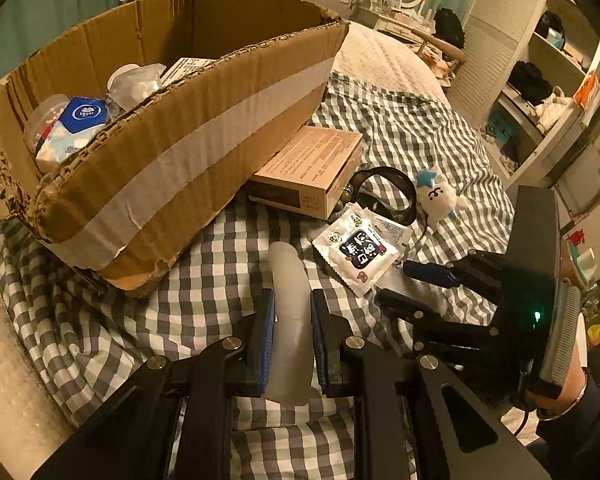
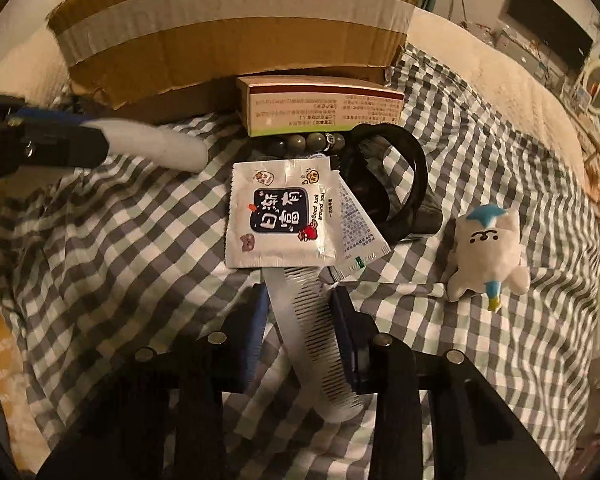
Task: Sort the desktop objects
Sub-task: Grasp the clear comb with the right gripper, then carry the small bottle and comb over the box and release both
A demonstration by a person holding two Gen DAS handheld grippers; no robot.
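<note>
My left gripper (image 1: 293, 296) is shut on a white translucent oblong piece (image 1: 290, 276), which sticks out forward above the checked cloth (image 1: 204, 280). The right wrist view shows that same piece (image 2: 164, 146) coming in from the left. A pale comb (image 2: 312, 320) lies slanted between the pads of my right gripper (image 2: 300, 292), which is shut on it. The comb's far end is tucked under a white sachet (image 2: 280, 216). In the left wrist view, the right gripper (image 1: 412, 286) sits just right of the sachet (image 1: 360, 248). An open cardboard box (image 1: 172, 152) holding several items stands at the left.
A small brown carton (image 2: 324, 104) leans against the cardboard box (image 2: 236, 32). In front of the carton lie a beaded bracelet (image 2: 312, 142) and a black ring (image 2: 404, 176). A white plush toy (image 2: 488, 248) rests to the right. Shelves (image 1: 540, 80) stand beyond the bed.
</note>
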